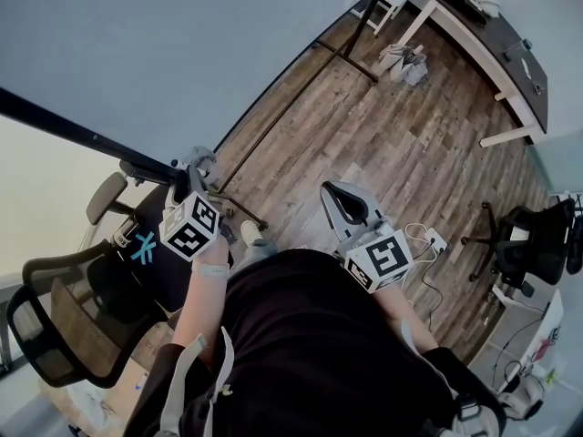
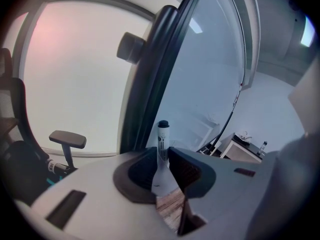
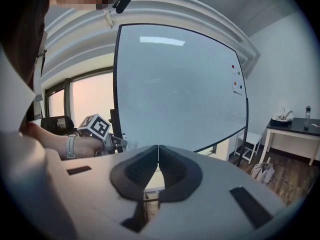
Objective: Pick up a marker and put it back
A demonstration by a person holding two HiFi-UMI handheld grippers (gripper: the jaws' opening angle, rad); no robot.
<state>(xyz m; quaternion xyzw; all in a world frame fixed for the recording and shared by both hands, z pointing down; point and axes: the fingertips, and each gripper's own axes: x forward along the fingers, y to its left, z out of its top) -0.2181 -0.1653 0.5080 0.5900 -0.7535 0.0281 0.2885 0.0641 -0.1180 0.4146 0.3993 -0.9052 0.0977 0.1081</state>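
The marker [image 2: 163,144] stands upright at lower centre of the left gripper view, a white barrel with a dark cap uppermost. I find it clamped between the two dark pads of the left gripper [image 2: 164,156], and both pads bear on the barrel's lower part. Behind the marker runs the dark frame of the whiteboard [image 2: 210,84], which fills the right half of that view.

In the head view, the left gripper [image 1: 199,167] sits at left of centre against the whiteboard's lower edge, with its marker cube just below. The right gripper [image 1: 344,203] is at centre, apart from the board and over the wood floor [image 1: 364,126].

In the right gripper view, I see that gripper's [image 3: 158,156] jaws closed together with nothing between them.

An office chair [image 1: 73,308] occupies the lower left of the head view, and a table [image 1: 492,44] the upper right.
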